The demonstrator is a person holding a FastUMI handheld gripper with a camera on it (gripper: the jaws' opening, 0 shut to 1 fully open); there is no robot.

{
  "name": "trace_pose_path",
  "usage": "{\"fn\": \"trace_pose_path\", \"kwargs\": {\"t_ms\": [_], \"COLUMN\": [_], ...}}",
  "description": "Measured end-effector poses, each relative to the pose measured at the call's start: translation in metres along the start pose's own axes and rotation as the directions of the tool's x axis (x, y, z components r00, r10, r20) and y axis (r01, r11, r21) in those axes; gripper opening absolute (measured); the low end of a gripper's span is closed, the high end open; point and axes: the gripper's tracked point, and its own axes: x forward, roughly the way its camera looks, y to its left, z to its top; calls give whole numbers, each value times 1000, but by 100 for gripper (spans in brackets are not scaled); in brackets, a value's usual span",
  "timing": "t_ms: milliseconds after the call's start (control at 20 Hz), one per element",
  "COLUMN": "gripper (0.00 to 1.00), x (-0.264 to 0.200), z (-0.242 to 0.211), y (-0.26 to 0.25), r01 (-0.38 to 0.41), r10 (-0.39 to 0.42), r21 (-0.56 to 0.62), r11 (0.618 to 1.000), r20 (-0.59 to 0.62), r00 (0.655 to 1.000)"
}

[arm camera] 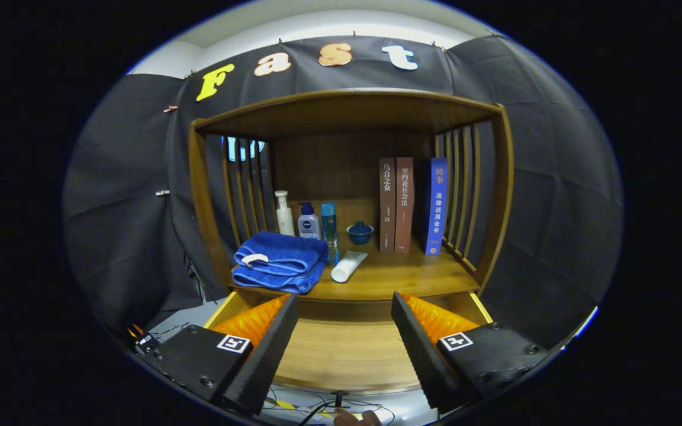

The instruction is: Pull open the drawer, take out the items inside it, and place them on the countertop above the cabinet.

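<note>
From the camera riding on the tongs (345,349), the two black fingers with orange ridged inner pads stood wide apart and held nothing, hanging over a pale wooden drawer (341,355) that was already pulled out from under the cabinet. The part of the drawer floor visible between the fingers looked bare; its corners behind the fingers were hidden, so whether anything remained inside could not be told. Beyond the fingers, the brown wooden table (400,273) above the drawer carried a folded blue towel (279,267) at the front, and just beside it a white squeeze tube (348,265) lying on its side. Further back stood a white bottle (285,213), a white pump bottle (309,222), a slim blue bottle (329,223), a small blue lidded bowl (360,232), two brown books (395,205) and a blue book (437,205). By this layout, opening seemed done and emptying appeared finished or nearly so.
</note>
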Motion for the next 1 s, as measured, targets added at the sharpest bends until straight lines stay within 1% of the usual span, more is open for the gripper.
{"fn": "trace_pose_path", "kwargs": {"t_ms": [100,200,300,400,550,650,800,900,1000], "gripper": [100,100,100,100,100,100,100,100,98], "x": [-21,-37,-44,-40,-27,-15,-2,1,2], "z": [-24,-59,-93,-130,-173,-191,-201,-205,-206], "y": [3,7,7,5,9,10,10,1,1], "r01": [-8,-14,1,18,9,8,12,50,60], "r10": [7,13,-3,-20,-7,-5,-9,-46,-52], "r21": [11,23,22,35,65,55,41,42,78], "r11": [1000,1000,1000,999,998,998,999,998,995], "r20": [44,63,70,43,-30,-54,-75,-93,-94], "r00": [999,998,998,999,1000,999,997,995,994]}}
